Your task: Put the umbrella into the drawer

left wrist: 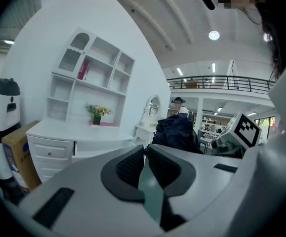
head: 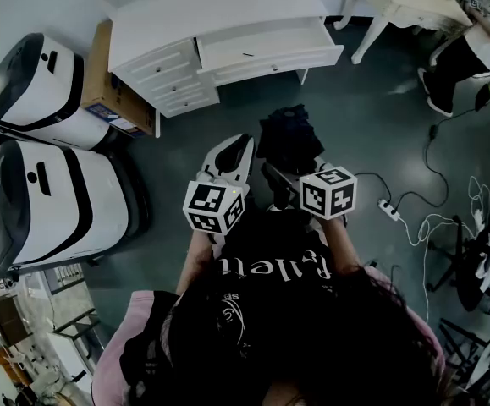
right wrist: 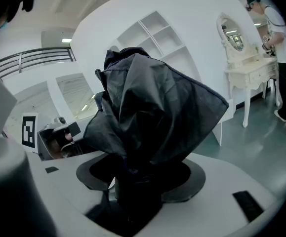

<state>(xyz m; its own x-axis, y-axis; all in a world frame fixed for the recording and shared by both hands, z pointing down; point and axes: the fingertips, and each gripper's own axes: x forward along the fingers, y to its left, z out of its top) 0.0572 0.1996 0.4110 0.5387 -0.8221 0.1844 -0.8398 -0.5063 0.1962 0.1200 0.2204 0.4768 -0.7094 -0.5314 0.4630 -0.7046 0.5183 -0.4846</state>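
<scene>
A dark folded umbrella (head: 289, 138) stands up out of my right gripper (head: 285, 172), which is shut on its lower part; in the right gripper view the crumpled umbrella fabric (right wrist: 152, 112) fills the middle and hides the jaws of the right gripper (right wrist: 138, 177). My left gripper (head: 233, 154) hangs beside it on the left, shut with nothing between its pads (left wrist: 128, 168). Ahead stands a white desk (head: 185, 15) with its wide drawer (head: 266, 51) pulled open. From the left gripper view the umbrella (left wrist: 176, 132) and the drawer (left wrist: 101, 147) both show.
Two white-and-black machines (head: 46, 87) (head: 58, 201) stand at the left, with a cardboard box (head: 109, 83) against the desk's side. A power strip and cables (head: 388, 210) lie on the floor at the right. A white table (head: 405, 2) and a person (head: 465, 53) are at the far right.
</scene>
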